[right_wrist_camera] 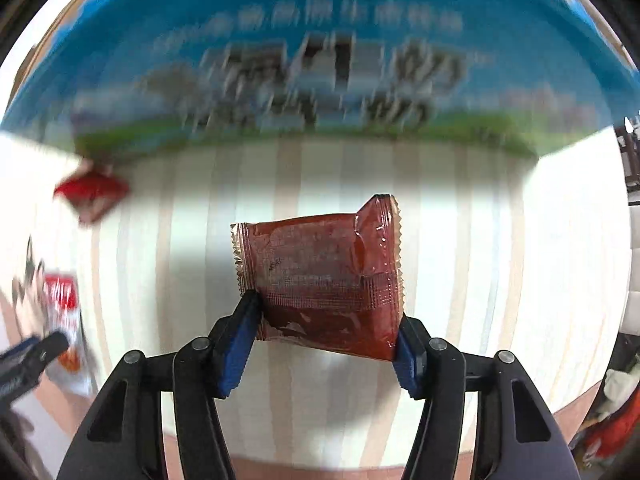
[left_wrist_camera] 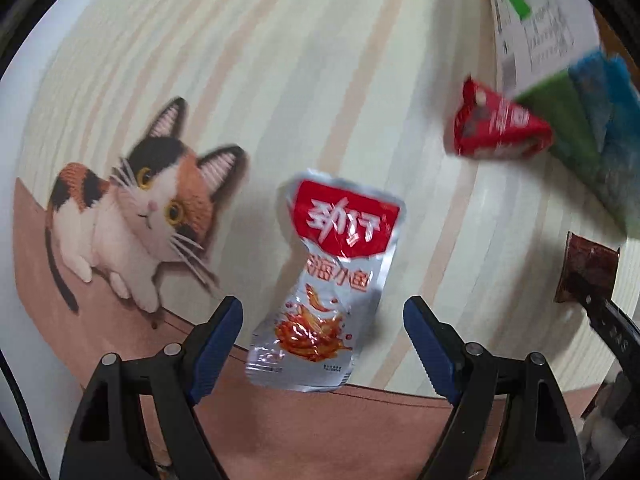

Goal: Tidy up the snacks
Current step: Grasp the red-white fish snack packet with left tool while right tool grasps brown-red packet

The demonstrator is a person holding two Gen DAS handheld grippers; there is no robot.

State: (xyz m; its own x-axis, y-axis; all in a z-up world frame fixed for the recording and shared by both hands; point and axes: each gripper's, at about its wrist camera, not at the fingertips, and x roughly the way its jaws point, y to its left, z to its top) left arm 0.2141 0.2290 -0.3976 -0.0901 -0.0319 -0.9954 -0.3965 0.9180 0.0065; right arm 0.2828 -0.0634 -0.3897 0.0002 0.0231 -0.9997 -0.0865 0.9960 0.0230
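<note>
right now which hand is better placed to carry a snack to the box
Right. The right tool is already shut on the dark red packet, with the blue box just ahead of it. The left tool is open, its pads clear of the silver fish snack pouch on the mat.

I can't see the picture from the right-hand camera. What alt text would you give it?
The right tongs pinch a dark red snack packet between blue pads over a striped tablecloth. Behind it stands a blurred blue and green box; a small red packet lies at left, and a silver and red fish snack pouch at the lower left.
</note>
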